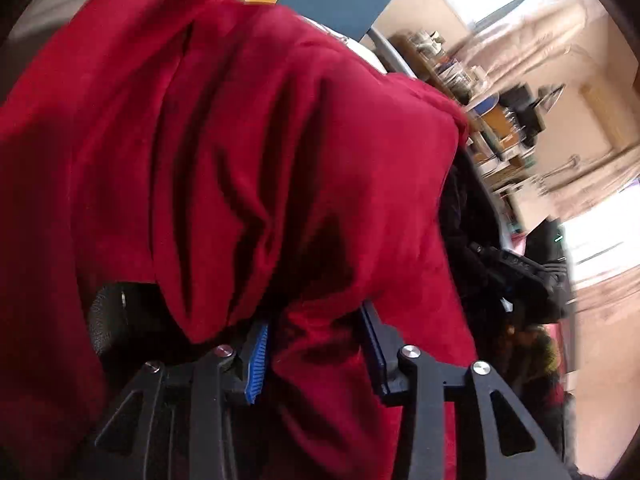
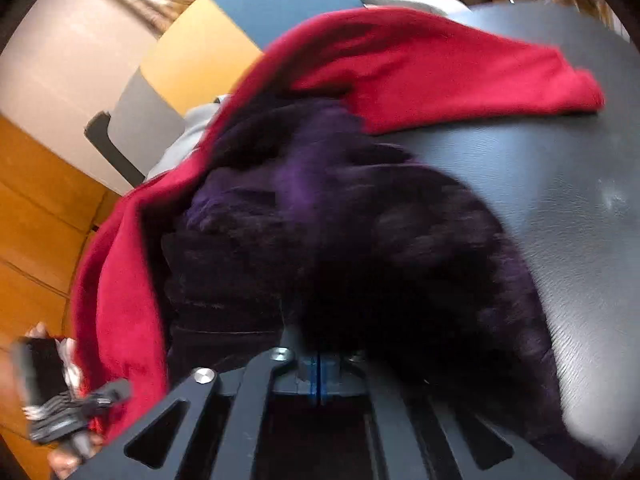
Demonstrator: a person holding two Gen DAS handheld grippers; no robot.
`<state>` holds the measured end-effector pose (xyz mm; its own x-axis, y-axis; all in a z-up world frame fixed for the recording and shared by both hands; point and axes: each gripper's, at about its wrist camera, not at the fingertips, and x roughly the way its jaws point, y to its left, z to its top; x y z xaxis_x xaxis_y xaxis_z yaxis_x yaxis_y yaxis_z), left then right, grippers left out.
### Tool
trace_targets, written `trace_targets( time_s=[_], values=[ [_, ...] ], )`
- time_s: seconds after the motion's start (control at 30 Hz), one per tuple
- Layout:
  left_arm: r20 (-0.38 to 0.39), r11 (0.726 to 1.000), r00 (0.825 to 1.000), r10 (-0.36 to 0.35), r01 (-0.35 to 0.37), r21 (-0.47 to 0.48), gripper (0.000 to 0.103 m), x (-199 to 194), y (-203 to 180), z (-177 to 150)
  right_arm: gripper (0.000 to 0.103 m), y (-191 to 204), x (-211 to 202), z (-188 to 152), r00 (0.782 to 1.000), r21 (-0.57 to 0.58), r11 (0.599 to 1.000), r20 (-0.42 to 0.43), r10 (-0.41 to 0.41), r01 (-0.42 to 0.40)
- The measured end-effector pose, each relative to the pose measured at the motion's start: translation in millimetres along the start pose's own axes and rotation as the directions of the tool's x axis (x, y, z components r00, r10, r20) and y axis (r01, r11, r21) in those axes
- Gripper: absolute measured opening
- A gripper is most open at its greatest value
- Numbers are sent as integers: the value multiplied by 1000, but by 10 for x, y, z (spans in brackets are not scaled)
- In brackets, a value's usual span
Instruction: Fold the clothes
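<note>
Left claw (image 1: 316, 344) half-open around red garment (image 1: 240, 140), bunched between its fingers.

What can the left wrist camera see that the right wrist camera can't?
Only the left wrist view shows the left gripper with red cloth between its blue pads, plus cluttered shelves. Only the right wrist view shows the right gripper shut, a fuzzy dark purple garment, and the black leather-like surface. Both show the red garment and the blue and yellow panels.

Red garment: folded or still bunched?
Bunched. The red garment hangs in deep creases over the left gripper, draped loosely around a dark purple garment.
</note>
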<state>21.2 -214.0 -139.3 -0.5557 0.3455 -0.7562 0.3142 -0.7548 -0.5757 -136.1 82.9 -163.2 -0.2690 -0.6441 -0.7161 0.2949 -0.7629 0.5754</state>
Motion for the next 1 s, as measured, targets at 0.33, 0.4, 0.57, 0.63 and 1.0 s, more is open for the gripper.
trace_targets(
  time_s=[0.33,0.4,0.57,0.63,1.0],
  values=[
    [0,968,975,223,-222,116,46,-233,69,188,0,-1342,-880,722,883,140,890,132,-451,434],
    [-7,968,970,243,-242,69,48,-302,277,204,0,-1620,-1050,898,843,221,844,129,-522,488],
    [14,963,968,250,-251,99,45,-362,278,114,0,-2022,-1276,1187,755,346,727,75,-651,593],
    [24,959,964,264,-265,102,45,-383,236,29,0,-2066,-1351,1277,708,387,667,50,-704,636],
    [314,962,944,100,-172,210,53,-1129,-166,148,87,-1746,-2070,1088,634,305,653,173,-753,693]
  ],
)
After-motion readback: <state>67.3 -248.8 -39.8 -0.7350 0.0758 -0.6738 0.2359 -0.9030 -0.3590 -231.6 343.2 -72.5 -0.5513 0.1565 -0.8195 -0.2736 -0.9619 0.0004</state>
